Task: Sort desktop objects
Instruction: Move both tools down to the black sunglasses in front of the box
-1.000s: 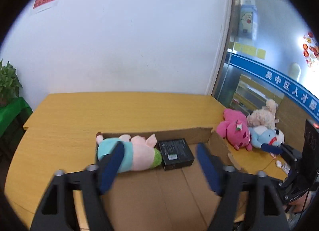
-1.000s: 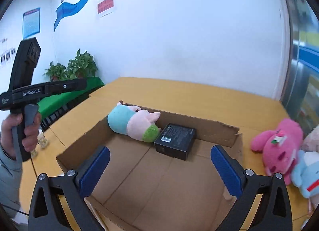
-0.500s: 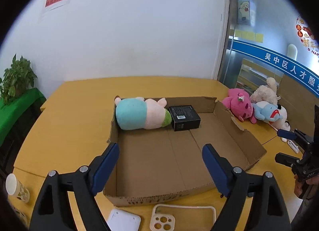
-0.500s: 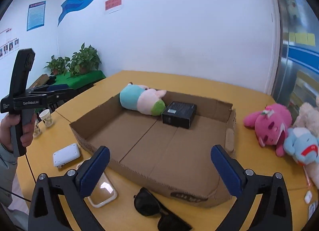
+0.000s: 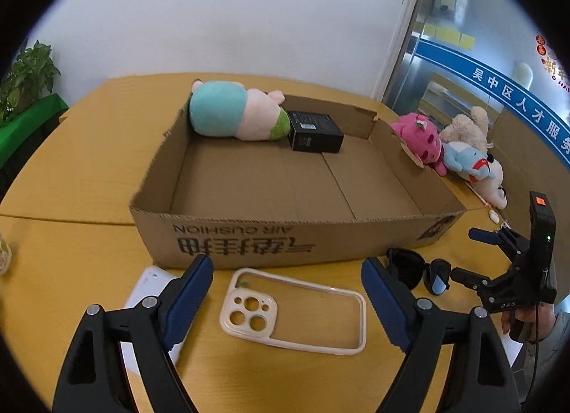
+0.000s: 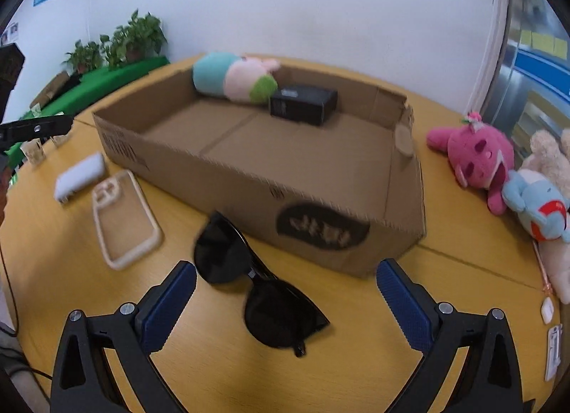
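I am scanning the desk (image 5: 89, 163) from left to right. At the far left, a white power bank (image 6: 80, 176) is lying flat, just beside a clear phone case (image 5: 294, 309) resting camera-cutout side toward it. I am holding the left hand-held gripper (image 5: 286, 300) with its jaws spread and empty, straddling the phone case from above, which I judge to be its next pick. Behind both, the cardboard box (image 5: 249, 242) is serving as the sorting bin; a plush toy (image 5: 231, 115) and a black box (image 5: 313, 126) are already lying against its far wall. Right of the case, black sunglasses (image 6: 256, 284) are lying folded, and the right hand-held gripper (image 6: 286, 300), also spread and empty, is hovering over them. Further plush toys (image 6: 498, 177) are waiting at the far right.
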